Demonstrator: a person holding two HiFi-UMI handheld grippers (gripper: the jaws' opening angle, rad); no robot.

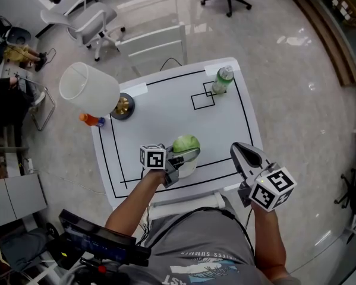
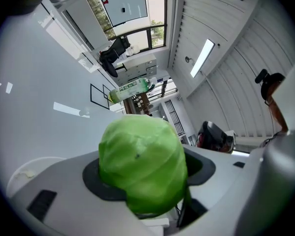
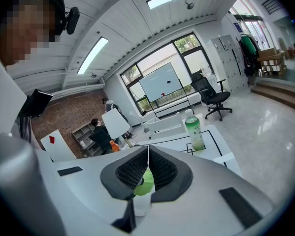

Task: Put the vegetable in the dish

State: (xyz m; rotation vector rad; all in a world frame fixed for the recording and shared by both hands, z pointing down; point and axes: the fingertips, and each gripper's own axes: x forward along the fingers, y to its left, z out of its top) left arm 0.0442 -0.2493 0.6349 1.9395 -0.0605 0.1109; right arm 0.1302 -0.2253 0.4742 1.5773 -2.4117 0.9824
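A round green cabbage point(image 1: 186, 143) point(image 2: 141, 163) sits between the jaws of my left gripper point(image 1: 188, 154), which is shut on it. It hangs just over a white dish point(image 1: 188, 167) near the front edge of the white table point(image 1: 166, 108). In the left gripper view part of the dish's pale rim point(image 2: 26, 169) shows at the lower left. My right gripper point(image 1: 237, 150) point(image 3: 147, 154) is shut and holds nothing. It hovers off the table's front right corner and points toward the cabbage.
A green-labelled bottle point(image 1: 222, 80) stands by small taped squares at the table's back right. A lamp with a white shade point(image 1: 88, 88) and brass base point(image 1: 123, 105) stands at the left edge, beside an orange bottle point(image 1: 92, 120). White chairs point(image 1: 154, 46) stand behind the table.
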